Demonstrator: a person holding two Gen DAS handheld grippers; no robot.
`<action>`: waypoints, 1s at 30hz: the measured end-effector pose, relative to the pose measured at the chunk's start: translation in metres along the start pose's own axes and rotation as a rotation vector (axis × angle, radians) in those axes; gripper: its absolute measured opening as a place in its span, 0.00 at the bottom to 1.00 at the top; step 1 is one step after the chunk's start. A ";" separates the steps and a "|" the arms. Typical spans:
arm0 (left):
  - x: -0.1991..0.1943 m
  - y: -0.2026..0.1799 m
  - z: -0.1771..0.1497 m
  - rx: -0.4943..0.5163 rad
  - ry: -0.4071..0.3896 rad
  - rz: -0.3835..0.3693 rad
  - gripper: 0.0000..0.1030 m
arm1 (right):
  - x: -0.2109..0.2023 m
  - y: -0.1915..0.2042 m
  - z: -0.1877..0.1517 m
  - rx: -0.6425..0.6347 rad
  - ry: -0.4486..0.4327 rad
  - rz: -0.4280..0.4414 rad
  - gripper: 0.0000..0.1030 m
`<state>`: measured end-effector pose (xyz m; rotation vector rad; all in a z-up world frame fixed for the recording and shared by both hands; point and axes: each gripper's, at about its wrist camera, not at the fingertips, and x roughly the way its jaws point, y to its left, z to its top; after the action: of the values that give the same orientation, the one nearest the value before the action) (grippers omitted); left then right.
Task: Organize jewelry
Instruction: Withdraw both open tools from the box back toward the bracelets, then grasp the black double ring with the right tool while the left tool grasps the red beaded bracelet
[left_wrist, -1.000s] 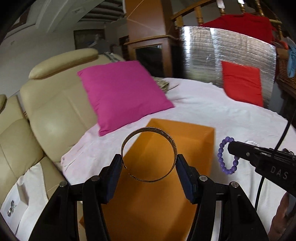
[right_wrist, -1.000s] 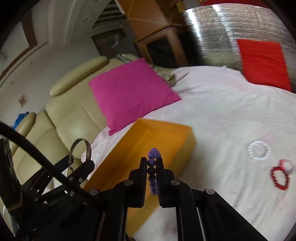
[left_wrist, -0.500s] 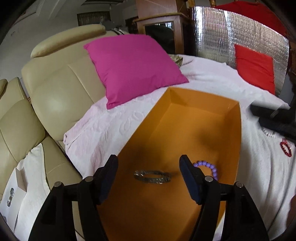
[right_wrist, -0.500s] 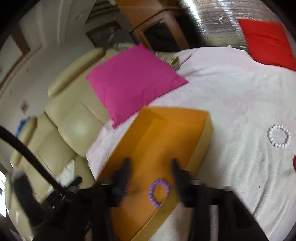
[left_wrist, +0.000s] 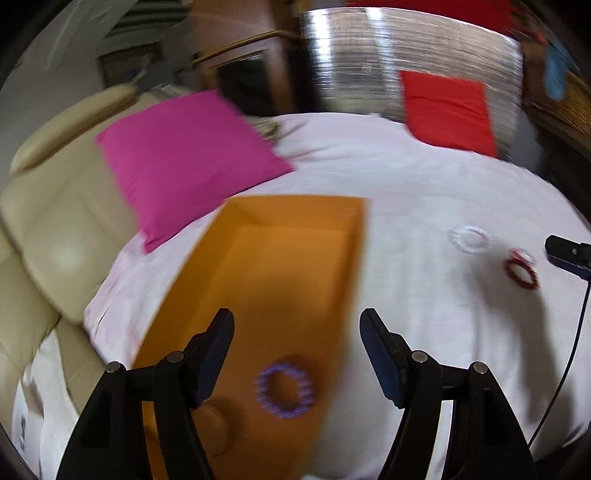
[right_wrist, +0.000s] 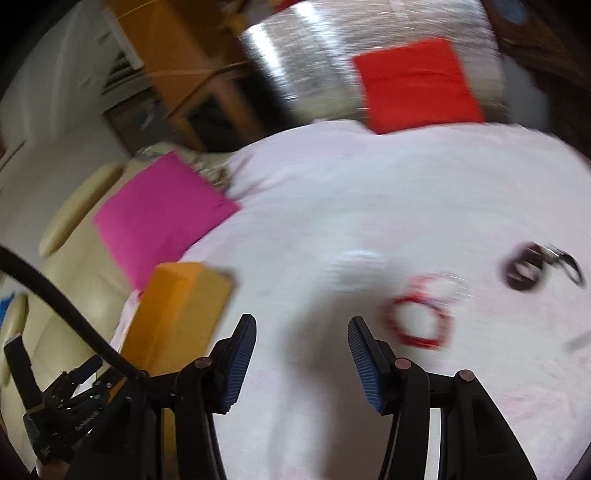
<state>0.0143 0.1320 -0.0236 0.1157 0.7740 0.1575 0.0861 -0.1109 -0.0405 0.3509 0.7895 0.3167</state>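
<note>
The orange box (left_wrist: 288, 266) lies on the white cloth with a purple bead bracelet (left_wrist: 284, 386) on its floor. Beside it, a faint blurred ring looks like the metal bangle (left_wrist: 229, 421), half behind my left finger. My left gripper (left_wrist: 295, 325) hangs over the box's near end, its jaws opening, with nothing between them. My right gripper (right_wrist: 301, 328) is open and empty above bare cloth, right of the box (right_wrist: 181, 314). A red bracelet (right_wrist: 419, 317) lies just right of its right finger. A white bead bracelet (left_wrist: 470, 239) lies farther back.
A dark bracelet (right_wrist: 524, 271) with a thin chain lies at the cloth's right. A pink cushion (left_wrist: 184, 155) leans on the cream sofa (left_wrist: 55, 229) to the left. A red cushion (left_wrist: 448, 110) stands against a silver panel at the back. Both views are motion-blurred.
My left gripper let go of the bangle and my right of the purple bracelet; both now lie in the orange box. Both grippers opened and swung right, the right one off the box over the cloth.
</note>
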 end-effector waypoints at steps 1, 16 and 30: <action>0.001 -0.014 0.004 0.047 0.000 -0.025 0.70 | -0.008 -0.023 0.000 0.043 -0.010 -0.016 0.55; 0.076 -0.039 0.034 0.119 0.026 -0.034 0.74 | -0.070 -0.143 0.007 0.245 -0.092 -0.140 0.55; 0.137 -0.085 0.058 0.193 0.075 -0.025 0.74 | -0.052 -0.193 0.015 0.256 -0.053 -0.205 0.46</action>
<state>0.1598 0.0712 -0.0895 0.2844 0.8647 0.0635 0.0906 -0.3077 -0.0790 0.5123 0.8081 0.0132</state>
